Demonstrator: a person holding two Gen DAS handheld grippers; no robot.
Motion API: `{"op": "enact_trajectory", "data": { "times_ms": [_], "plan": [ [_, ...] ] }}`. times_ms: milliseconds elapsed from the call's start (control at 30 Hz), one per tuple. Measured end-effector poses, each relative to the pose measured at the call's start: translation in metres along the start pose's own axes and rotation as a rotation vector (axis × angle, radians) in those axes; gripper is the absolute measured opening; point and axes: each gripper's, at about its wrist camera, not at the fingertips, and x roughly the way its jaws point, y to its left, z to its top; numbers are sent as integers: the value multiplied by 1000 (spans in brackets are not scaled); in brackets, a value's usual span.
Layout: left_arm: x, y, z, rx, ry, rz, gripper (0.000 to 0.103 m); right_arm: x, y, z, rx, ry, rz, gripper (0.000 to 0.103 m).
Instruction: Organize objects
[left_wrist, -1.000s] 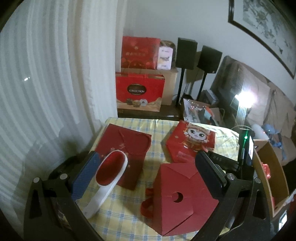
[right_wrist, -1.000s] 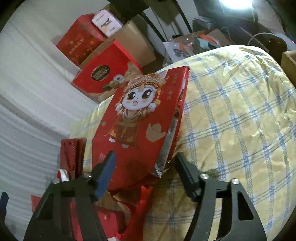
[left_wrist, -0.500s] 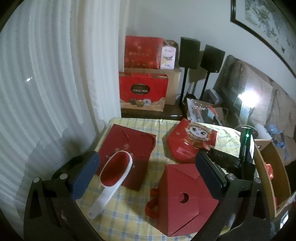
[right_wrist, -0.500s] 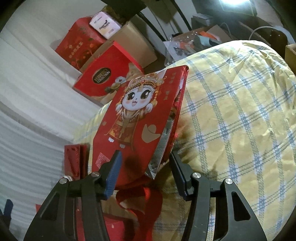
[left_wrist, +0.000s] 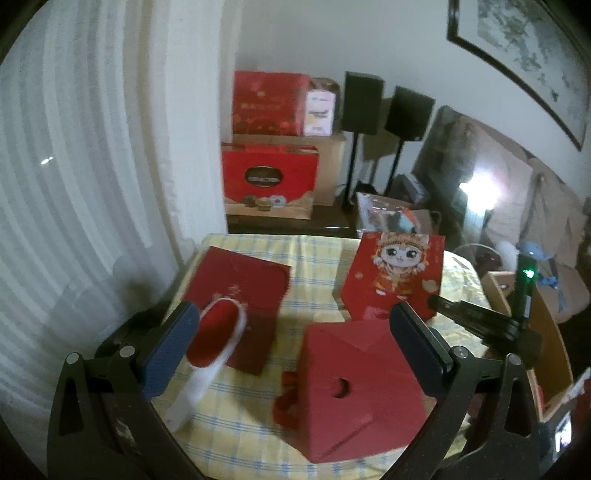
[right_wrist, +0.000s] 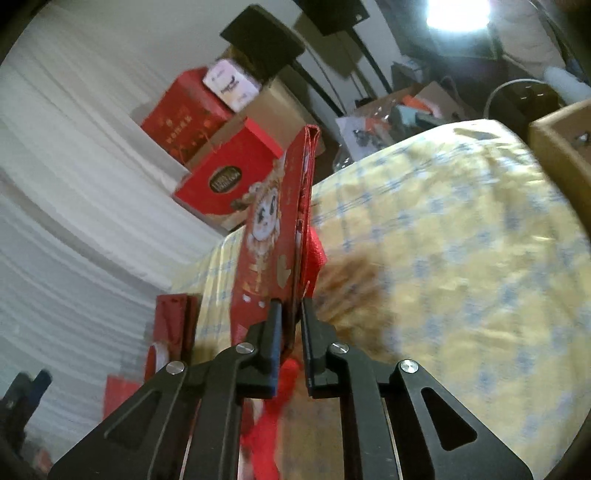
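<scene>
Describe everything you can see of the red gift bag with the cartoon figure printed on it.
The red paper gift bag with a cartoon figure in an ornate headdress is folded flat, with red handles bunched at its lower end. The right gripper, whose jaws have just been closing, is shut on that lower edge and holds the bag tilted up on edge above the yellow checked tablecloth. In the left wrist view its printed face shows, beyond a plain red folded bag.

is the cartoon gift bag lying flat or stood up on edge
On edge: the cartoon gift bag rises from the checked tablecloth, its lower edge clamped in the right gripper.
</scene>
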Motion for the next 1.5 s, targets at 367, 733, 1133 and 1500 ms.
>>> {"op": "enact_trajectory", "data": {
  "times_ms": [367,733,1133,1500],
  "plan": [
    [-16,-98,-21,172,55,-222,103,-122,-86,-71,60,77,-9,9],
    [-20,-184,-83,282,132,-333,103,-148,-122,-75,83,40,-38,18],
    [15,-178,-107,185,253,-319,103,-190,-132,-84,81,-45,-98,47],
    [49,-205,-138,212,364,-445,52,-199,-141,-88,122,-87,-121,48]
  ]
}}
